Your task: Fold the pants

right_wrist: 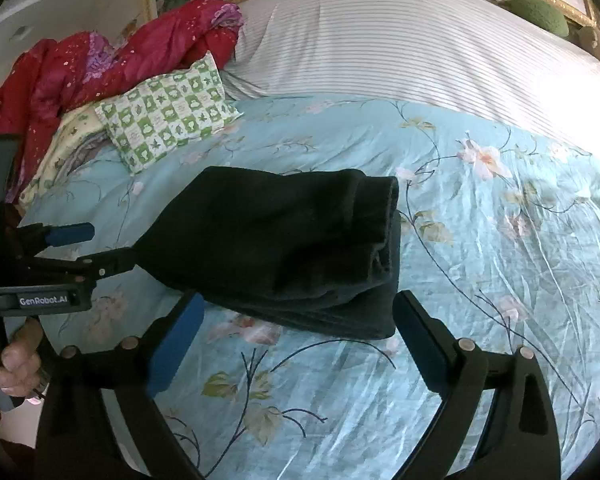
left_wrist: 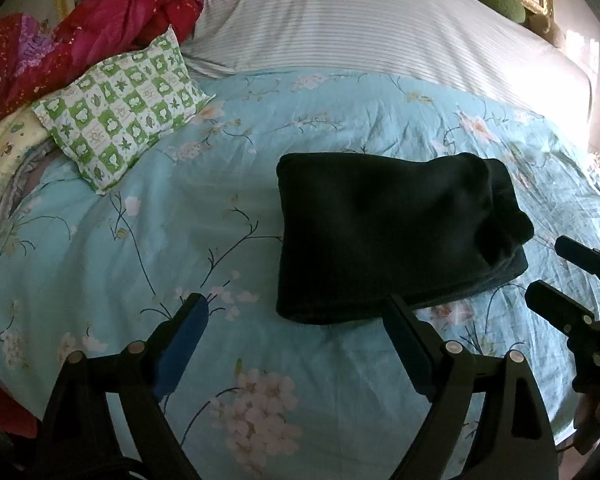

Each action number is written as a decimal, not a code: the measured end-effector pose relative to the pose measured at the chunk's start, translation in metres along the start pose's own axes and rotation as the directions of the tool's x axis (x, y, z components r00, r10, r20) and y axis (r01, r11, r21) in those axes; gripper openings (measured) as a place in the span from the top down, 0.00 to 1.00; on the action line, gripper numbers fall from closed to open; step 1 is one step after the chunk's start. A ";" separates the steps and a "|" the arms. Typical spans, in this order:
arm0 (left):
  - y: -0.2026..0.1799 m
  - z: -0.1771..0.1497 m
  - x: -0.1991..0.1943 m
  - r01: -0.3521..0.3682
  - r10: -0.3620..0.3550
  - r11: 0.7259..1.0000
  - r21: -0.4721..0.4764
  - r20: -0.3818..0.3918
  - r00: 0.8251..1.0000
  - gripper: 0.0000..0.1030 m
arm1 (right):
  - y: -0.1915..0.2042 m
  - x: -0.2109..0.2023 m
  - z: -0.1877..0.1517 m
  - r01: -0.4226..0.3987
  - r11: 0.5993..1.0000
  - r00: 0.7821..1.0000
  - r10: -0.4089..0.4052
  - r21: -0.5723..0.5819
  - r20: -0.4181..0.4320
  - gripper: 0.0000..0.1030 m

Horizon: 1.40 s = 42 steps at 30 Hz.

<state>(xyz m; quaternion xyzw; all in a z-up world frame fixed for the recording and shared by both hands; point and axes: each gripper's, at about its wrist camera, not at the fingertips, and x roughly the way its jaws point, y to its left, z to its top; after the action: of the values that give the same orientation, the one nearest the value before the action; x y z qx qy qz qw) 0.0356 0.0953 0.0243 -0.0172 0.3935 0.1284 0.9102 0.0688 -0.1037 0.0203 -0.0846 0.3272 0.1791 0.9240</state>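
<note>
Bed (left_wrist: 260, 240), carrying a light blue floral cover: folded dark pants (left_wrist: 388, 236) are lying mid-cover; a green checked pillow (left_wrist: 124, 104) and crumpled red bedding (left_wrist: 80, 36) are resting far left; a striped sheet (left_wrist: 360, 20) is lying beyond.

The only readable text is the brand "GenRobot.AI", in pale letters on the dark body of the left gripper (right_wrist: 90, 248), seen at the left edge of the right wrist view.

Dark pants (left_wrist: 384, 236), folded into a thick layered bundle, lying flat on floral bedspread (left_wrist: 140, 240), untouched, edges slightly uneven
</note>
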 end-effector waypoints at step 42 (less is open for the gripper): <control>-0.006 -0.018 0.007 0.022 -0.023 1.000 0.013 0.041 0.999 0.07 | 0.020 0.019 -0.021 -0.006 1.000 0.999 0.007 -0.017 0.037 0.05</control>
<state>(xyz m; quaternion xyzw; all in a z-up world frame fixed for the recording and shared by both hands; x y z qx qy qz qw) 0.0292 0.0885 0.0061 -0.0135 0.3755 0.1161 0.9194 0.0627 -0.0856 -0.0093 -0.0883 0.3085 0.1864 0.9286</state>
